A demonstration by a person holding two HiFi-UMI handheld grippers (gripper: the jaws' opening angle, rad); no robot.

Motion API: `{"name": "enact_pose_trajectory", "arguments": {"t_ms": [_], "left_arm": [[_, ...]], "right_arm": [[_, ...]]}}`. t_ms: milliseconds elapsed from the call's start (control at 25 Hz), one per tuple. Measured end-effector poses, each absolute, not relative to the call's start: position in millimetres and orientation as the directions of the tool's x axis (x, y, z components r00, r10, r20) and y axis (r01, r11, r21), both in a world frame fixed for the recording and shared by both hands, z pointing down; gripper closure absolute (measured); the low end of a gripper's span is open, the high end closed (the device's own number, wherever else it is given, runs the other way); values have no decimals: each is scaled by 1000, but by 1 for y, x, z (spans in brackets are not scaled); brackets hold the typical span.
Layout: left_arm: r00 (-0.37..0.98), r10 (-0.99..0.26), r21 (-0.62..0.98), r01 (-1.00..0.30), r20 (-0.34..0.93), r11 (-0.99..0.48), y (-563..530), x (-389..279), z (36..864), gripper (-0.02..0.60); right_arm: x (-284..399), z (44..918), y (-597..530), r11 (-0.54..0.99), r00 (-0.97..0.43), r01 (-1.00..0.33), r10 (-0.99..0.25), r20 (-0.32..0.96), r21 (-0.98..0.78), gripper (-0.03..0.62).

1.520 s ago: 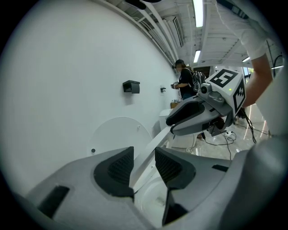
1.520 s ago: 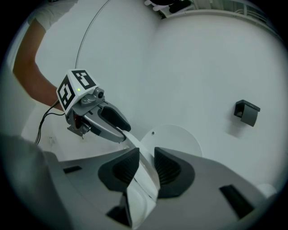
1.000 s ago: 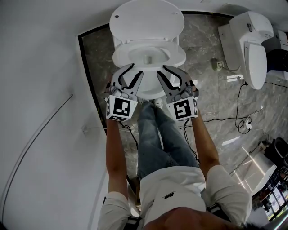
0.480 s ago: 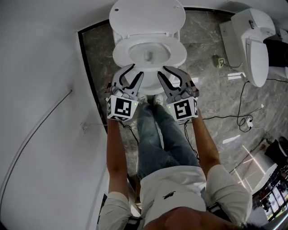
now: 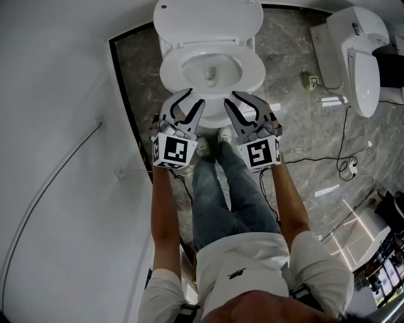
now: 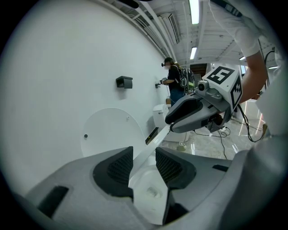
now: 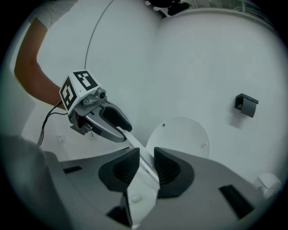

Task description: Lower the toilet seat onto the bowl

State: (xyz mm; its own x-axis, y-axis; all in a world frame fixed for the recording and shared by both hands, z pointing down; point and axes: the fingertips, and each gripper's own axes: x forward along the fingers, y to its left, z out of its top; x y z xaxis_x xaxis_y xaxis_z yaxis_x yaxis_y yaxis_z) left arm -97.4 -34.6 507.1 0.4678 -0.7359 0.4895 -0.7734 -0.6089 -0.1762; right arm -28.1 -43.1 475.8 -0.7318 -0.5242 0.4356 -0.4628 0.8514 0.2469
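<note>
The white toilet seat (image 5: pixel 252 72) hangs tilted between the raised lid (image 5: pixel 208 19) and the bowl (image 5: pixel 211 120). My left gripper (image 5: pixel 193 98) and right gripper (image 5: pixel 238 98) each hold its front rim, one on either side. In the left gripper view the seat (image 6: pixel 155 143) shows edge-on as a thin strip. It runs from between my left gripper's (image 6: pixel 144 164) pads toward the right gripper (image 6: pixel 198 114), with the lid (image 6: pixel 108 134) behind. The right gripper view mirrors this: the seat (image 7: pixel 137 150) passes between my right gripper's (image 7: pixel 146 164) pads toward the left gripper (image 7: pixel 105 119).
My feet (image 5: pixel 221 135) stand at the bowl's base. A white wall (image 5: pixel 57 158) is close on the left. A second toilet (image 5: pixel 353 50) and loose cables (image 5: pixel 344 167) lie on the marble floor at right. A black holder (image 7: pixel 246 104) hangs on the wall. Another person (image 6: pixel 173 83) stands far off.
Both grippers have come slightly toward me and down, with the seat's front rim still between their jaws. The seat tilts a little further from the lid.
</note>
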Motion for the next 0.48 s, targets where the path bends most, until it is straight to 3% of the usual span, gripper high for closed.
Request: {"name": "enact_pose_trajectory", "arguments": {"t_ms": [480], "left_arm": [[502, -714, -150, -758, 487, -635, -23, -94, 511, 417]], "right_arm": [[-25, 483, -32, 830, -695, -508, -553, 460, 230, 485]]}}
